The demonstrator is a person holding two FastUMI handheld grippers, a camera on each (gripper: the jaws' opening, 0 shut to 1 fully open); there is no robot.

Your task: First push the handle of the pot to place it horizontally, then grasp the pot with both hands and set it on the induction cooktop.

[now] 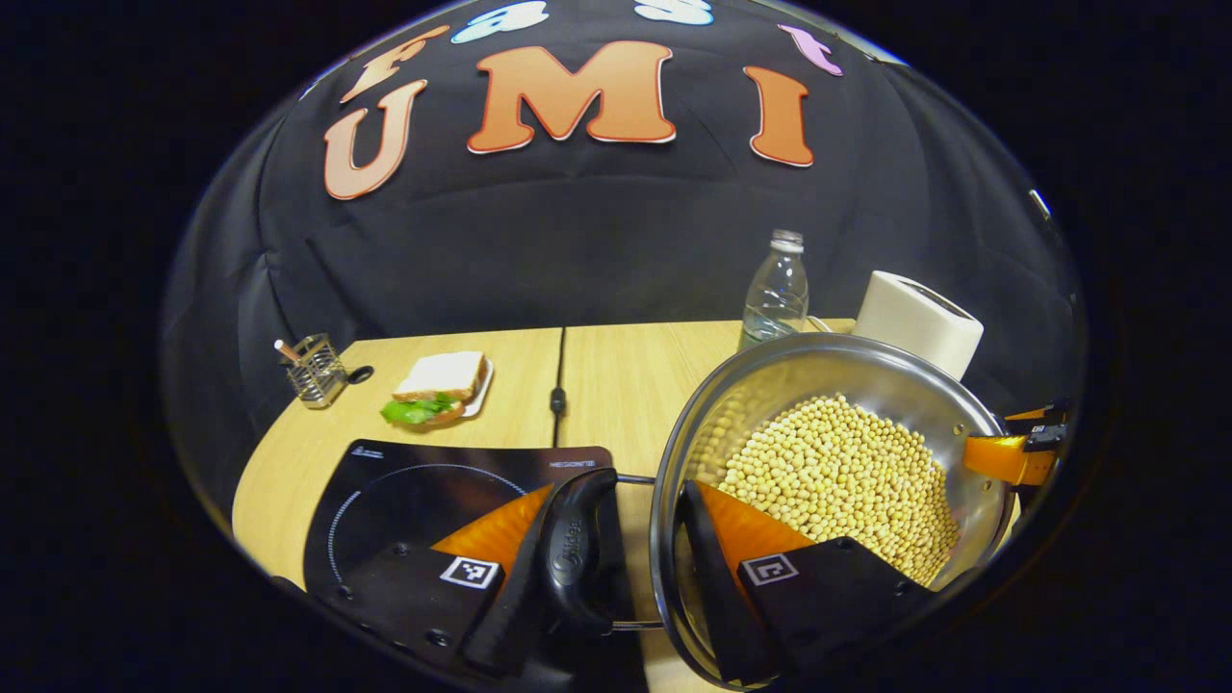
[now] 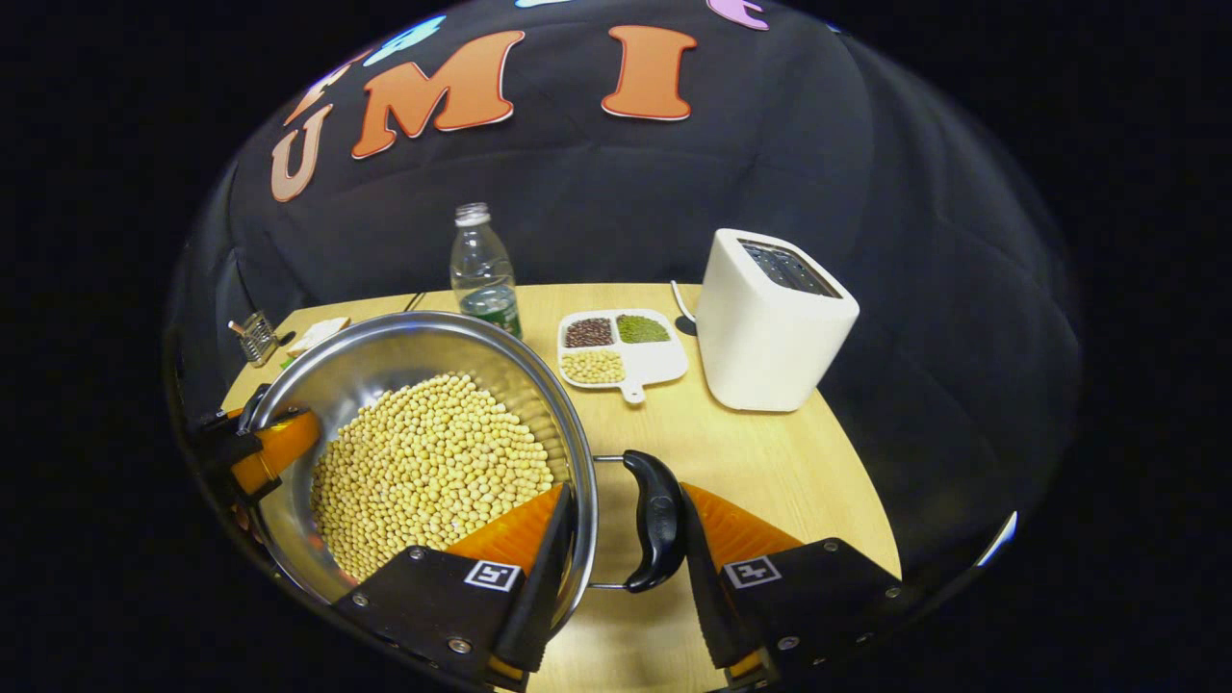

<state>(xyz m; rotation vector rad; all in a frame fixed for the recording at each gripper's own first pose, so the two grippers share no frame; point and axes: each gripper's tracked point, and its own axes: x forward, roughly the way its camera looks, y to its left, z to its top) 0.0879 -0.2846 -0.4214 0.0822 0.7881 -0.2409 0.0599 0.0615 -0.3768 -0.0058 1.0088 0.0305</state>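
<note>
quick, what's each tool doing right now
Left tool: closed on the pot, one finger on the side handle, the other inside the rim.
Right tool: closed on the pot's other handle the same way.

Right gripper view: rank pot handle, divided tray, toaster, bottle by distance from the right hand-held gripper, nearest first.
1. Pot handle: between the fingers of the right hand-held gripper.
2. Divided tray: mid-table, straight ahead.
3. Toaster: ahead on the right, about level with the tray; too close to call.
4. Bottle: near the back edge, ahead left.
</note>
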